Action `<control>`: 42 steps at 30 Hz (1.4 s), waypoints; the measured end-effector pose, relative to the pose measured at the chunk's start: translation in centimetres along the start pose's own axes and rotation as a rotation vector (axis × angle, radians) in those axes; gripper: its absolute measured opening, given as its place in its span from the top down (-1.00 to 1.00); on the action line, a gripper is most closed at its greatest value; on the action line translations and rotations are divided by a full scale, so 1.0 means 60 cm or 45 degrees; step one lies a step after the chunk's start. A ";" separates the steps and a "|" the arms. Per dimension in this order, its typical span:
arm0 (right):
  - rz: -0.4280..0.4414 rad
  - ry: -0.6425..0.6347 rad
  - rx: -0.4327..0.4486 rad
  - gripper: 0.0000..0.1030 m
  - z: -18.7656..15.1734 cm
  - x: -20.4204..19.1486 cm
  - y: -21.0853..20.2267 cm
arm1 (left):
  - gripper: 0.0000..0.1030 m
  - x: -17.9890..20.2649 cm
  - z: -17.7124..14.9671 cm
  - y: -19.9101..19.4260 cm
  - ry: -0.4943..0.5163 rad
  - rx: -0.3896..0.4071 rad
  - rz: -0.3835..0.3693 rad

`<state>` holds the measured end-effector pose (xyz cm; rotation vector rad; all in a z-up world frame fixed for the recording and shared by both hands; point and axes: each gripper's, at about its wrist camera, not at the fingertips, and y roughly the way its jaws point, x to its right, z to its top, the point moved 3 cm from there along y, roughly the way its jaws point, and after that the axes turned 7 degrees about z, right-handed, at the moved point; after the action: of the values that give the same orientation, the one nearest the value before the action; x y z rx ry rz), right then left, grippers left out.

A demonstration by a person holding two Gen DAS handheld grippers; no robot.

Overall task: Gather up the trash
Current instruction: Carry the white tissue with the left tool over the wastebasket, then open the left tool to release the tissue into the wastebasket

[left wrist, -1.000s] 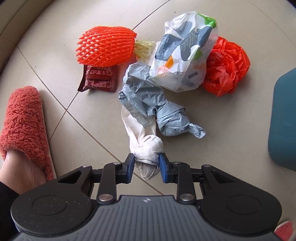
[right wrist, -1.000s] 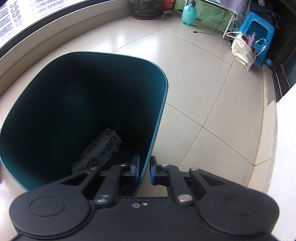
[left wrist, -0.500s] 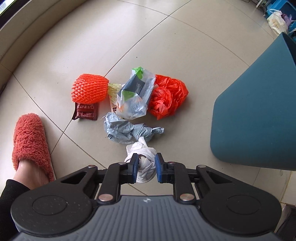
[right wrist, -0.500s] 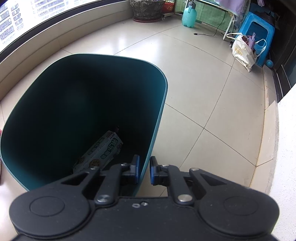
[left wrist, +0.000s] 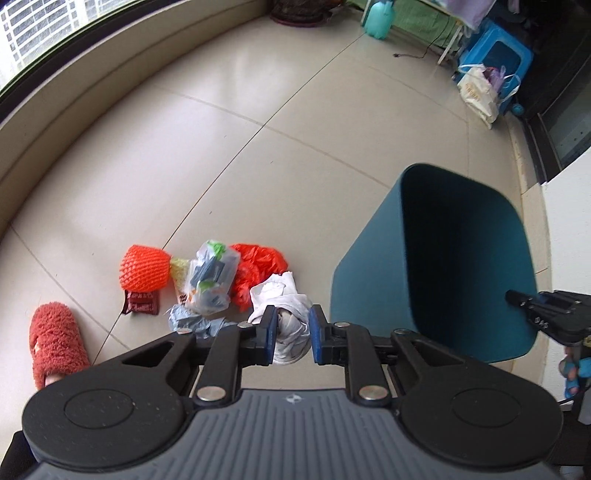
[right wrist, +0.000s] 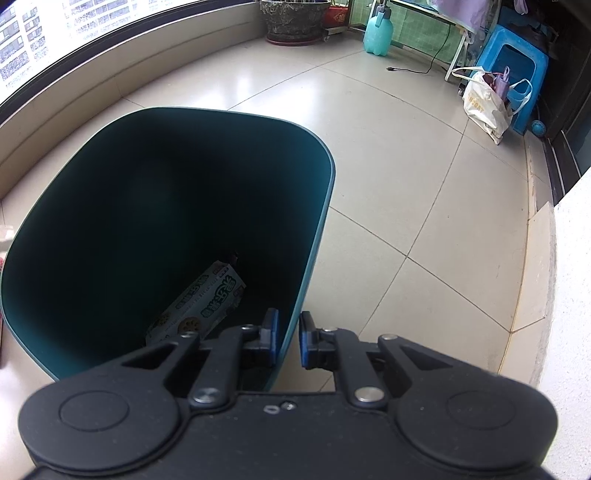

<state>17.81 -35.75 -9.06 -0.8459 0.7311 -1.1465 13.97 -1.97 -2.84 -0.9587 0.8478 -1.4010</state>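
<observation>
My left gripper (left wrist: 292, 334) is shut on a knotted white plastic bag (left wrist: 284, 299) and holds it off the floor. Below on the tiles lies the trash pile: an orange foam net (left wrist: 144, 267), a dark red wrapper (left wrist: 141, 301), a clear printed bag (left wrist: 210, 280), a red plastic bag (left wrist: 258, 266) and a crumpled grey bag (left wrist: 188, 319). The teal bin (left wrist: 373, 266) stands tilted to the right of the pile. My right gripper (right wrist: 288, 341) is shut on the teal bin's rim (right wrist: 314, 254); a biscuit packet (right wrist: 199, 306) lies inside.
A foot in a fuzzy red slipper (left wrist: 55, 339) stands left of the pile. Far across the floor are a blue stool (right wrist: 517, 70), a cream tote bag (right wrist: 484, 99), a teal spray bottle (right wrist: 376, 33), a cable and a plant pot (right wrist: 295, 18). A white wall edge (right wrist: 569, 258) is at right.
The left gripper closed on the white bag and lifted it well above the floor, so the pile shrank and the bin's opening came into view. The right gripper stayed put.
</observation>
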 end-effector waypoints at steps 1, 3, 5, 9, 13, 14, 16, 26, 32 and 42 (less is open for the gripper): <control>0.003 0.003 0.000 0.80 0.000 0.000 0.000 | 0.66 0.012 0.009 -0.013 0.014 0.025 -0.016; 0.010 0.003 0.000 0.80 0.000 0.001 0.000 | 0.66 0.048 0.030 -0.041 0.065 0.081 -0.067; 0.016 -0.005 -0.001 0.80 0.000 0.004 0.000 | 0.66 0.084 0.045 -0.058 0.117 0.112 -0.104; 0.033 0.004 0.002 0.80 0.004 0.012 0.001 | 0.66 0.170 0.065 -0.061 0.245 0.139 -0.164; 0.055 0.035 0.013 0.81 0.007 0.024 0.003 | 0.66 0.245 0.065 -0.013 0.337 0.086 -0.186; 0.053 0.031 0.013 0.81 0.008 0.023 0.003 | 0.66 0.263 0.063 0.004 0.358 0.071 -0.174; 0.046 0.020 0.014 0.81 0.007 0.021 0.003 | 0.66 0.293 0.062 0.037 0.395 0.034 -0.155; 0.054 0.016 0.027 0.81 -0.002 0.020 -0.003 | 0.66 0.355 0.033 0.174 0.497 -0.098 -0.029; 0.055 0.014 0.026 0.81 -0.003 0.020 -0.004 | 0.65 0.346 0.018 0.198 0.487 -0.132 -0.024; 0.054 0.013 0.025 0.81 -0.002 0.021 -0.005 | 0.64 0.329 0.009 0.176 0.497 -0.114 -0.048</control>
<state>17.89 -37.01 -8.97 -0.8051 0.7418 -1.1193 19.02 -22.22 -10.91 -0.7809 1.1944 -1.6221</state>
